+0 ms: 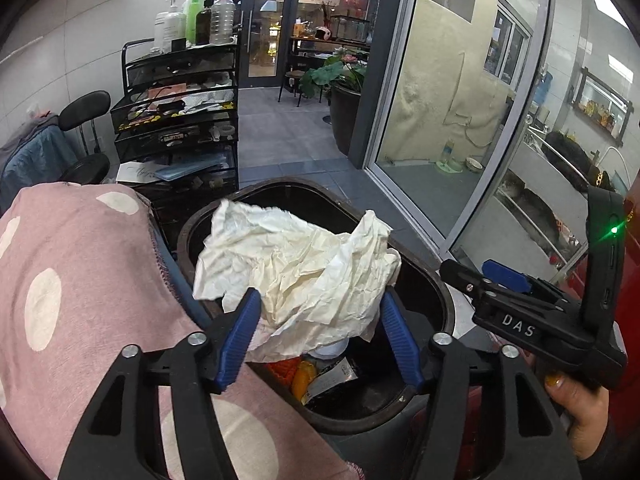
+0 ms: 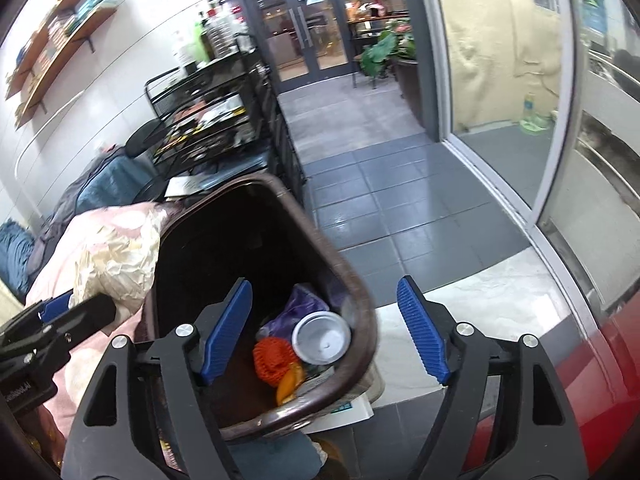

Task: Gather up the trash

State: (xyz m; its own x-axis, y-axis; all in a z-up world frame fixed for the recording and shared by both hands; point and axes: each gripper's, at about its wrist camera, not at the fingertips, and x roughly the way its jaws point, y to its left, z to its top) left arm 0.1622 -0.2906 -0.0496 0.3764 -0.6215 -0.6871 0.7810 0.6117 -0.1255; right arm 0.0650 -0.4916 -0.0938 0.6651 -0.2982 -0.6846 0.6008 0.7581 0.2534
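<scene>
Left wrist view: grey floor tiles (image 1: 288, 132) ran ahead toward glass doors, a black cart (image 1: 176, 108) off left. The left gripper (image 1: 320, 320) clamped crumpled paper (image 1: 296, 264) between half-closed jaws, above the brown bin (image 1: 444, 304).

Right wrist view: the right gripper (image 2: 324, 320) gaped wide and empty; its left finger (image 2: 228, 328) hung over the bin's trash, an orange mesh (image 2: 272, 356) and white cup (image 2: 320, 336).
</scene>
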